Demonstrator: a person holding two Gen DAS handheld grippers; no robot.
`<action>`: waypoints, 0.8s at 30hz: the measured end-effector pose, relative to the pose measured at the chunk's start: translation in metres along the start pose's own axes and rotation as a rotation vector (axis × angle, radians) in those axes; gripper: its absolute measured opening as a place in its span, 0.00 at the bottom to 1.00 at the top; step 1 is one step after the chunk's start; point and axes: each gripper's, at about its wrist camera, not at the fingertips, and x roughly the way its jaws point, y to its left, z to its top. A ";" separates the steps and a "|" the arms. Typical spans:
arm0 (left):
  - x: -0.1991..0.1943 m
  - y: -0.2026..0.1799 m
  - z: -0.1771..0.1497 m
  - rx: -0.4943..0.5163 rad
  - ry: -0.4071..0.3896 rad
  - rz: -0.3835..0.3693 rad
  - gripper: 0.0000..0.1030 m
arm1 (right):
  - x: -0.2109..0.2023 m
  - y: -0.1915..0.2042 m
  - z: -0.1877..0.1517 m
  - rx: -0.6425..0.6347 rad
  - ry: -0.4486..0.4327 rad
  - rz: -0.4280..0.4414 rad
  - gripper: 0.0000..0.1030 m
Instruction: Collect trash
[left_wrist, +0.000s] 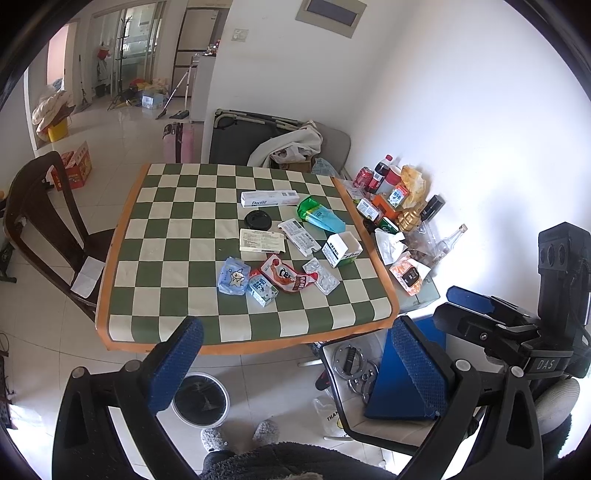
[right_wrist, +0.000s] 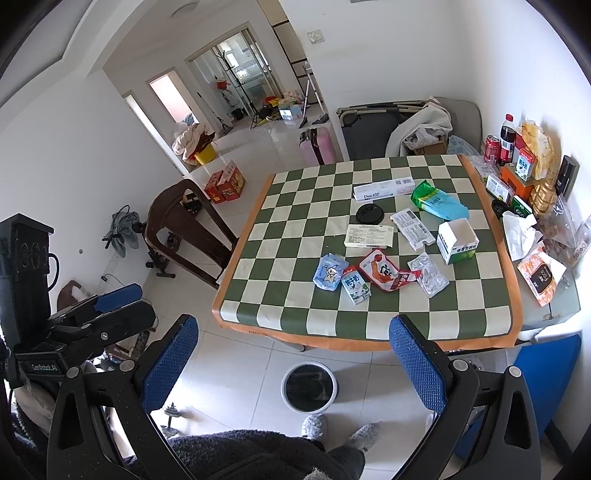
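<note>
Several pieces of trash lie on the green-and-white checkered table (left_wrist: 177, 236) (right_wrist: 295, 229): a red snack wrapper (left_wrist: 286, 275) (right_wrist: 386, 275), a small milk carton (left_wrist: 262, 291) (right_wrist: 355, 289), a blue pouch (left_wrist: 232, 277) (right_wrist: 330, 272), a blister pack (left_wrist: 321, 275) (right_wrist: 428, 273), an open white-green box (left_wrist: 341, 249) (right_wrist: 457, 240), a black lid (left_wrist: 258, 219) (right_wrist: 368, 213) and a toothpaste box (left_wrist: 269, 198) (right_wrist: 382, 190). A round bin (left_wrist: 201, 400) (right_wrist: 309, 387) stands on the floor in front of the table. My left gripper (left_wrist: 295, 365) is open and empty above the floor. My right gripper (right_wrist: 295, 365) is open and empty too.
A dark wooden chair (left_wrist: 40, 218) (right_wrist: 188, 229) stands left of the table. Bottles, cans and boxes (left_wrist: 395, 195) (right_wrist: 524, 166) crowd the glass shelf by the right wall. A blue panel (left_wrist: 399, 376) (right_wrist: 546, 373) leans under the table's right side. The person's slippers (left_wrist: 240, 435) show below.
</note>
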 end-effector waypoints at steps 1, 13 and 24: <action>0.000 0.001 0.000 0.000 -0.001 0.000 1.00 | 0.001 0.000 0.000 0.001 0.000 0.001 1.00; -0.001 0.001 0.000 0.000 -0.004 -0.002 1.00 | -0.001 0.001 -0.001 -0.002 -0.001 0.000 1.00; -0.003 -0.009 0.006 0.002 -0.007 -0.002 1.00 | -0.002 -0.001 -0.002 -0.002 -0.003 0.000 1.00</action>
